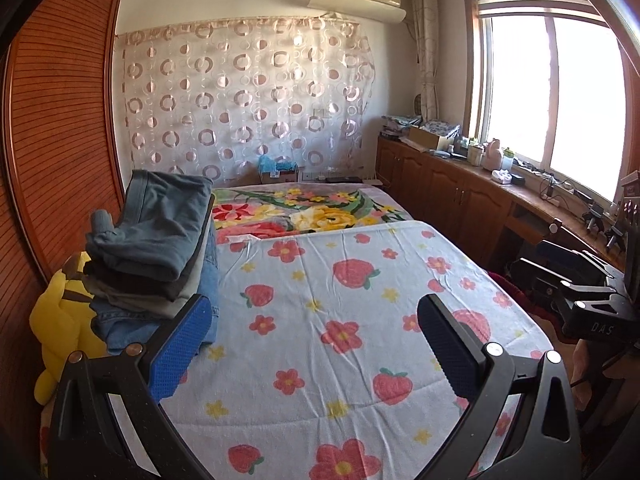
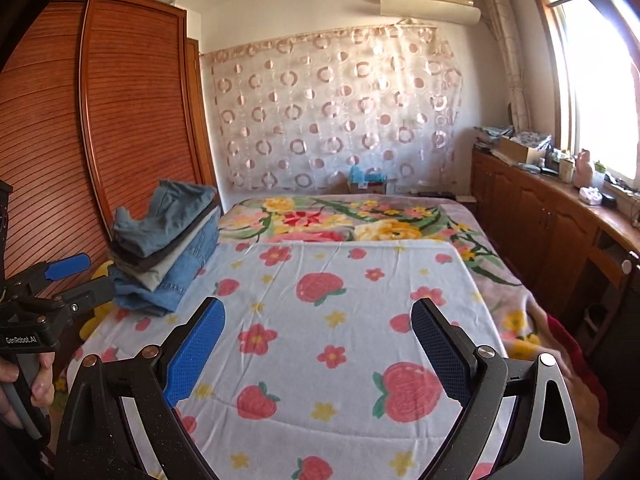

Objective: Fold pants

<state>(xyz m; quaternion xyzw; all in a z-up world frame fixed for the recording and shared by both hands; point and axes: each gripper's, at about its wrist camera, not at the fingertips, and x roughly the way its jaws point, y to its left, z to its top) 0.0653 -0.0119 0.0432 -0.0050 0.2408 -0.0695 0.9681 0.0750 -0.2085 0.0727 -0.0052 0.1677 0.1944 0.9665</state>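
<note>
A stack of folded pants [image 1: 152, 248] lies at the left edge of the bed, grey-blue pair on top, dark and beige pairs under it, denim at the bottom; it also shows in the right wrist view [image 2: 168, 248]. My left gripper [image 1: 316, 320] is open and empty above the strawberry-print blanket [image 1: 360, 320], just right of the stack. My right gripper [image 2: 318, 324] is open and empty over the same blanket [image 2: 340, 300]. The left gripper shows at the left edge of the right wrist view [image 2: 68, 276]; the right gripper shows at the right edge of the left wrist view [image 1: 584, 300].
A yellow plush toy [image 1: 60, 320] sits left of the stack. A wooden wardrobe [image 1: 60, 120] stands along the left. A flowered blanket [image 1: 304, 208] covers the far bed. Wooden cabinets [image 1: 460, 192] with clutter run under the window on the right.
</note>
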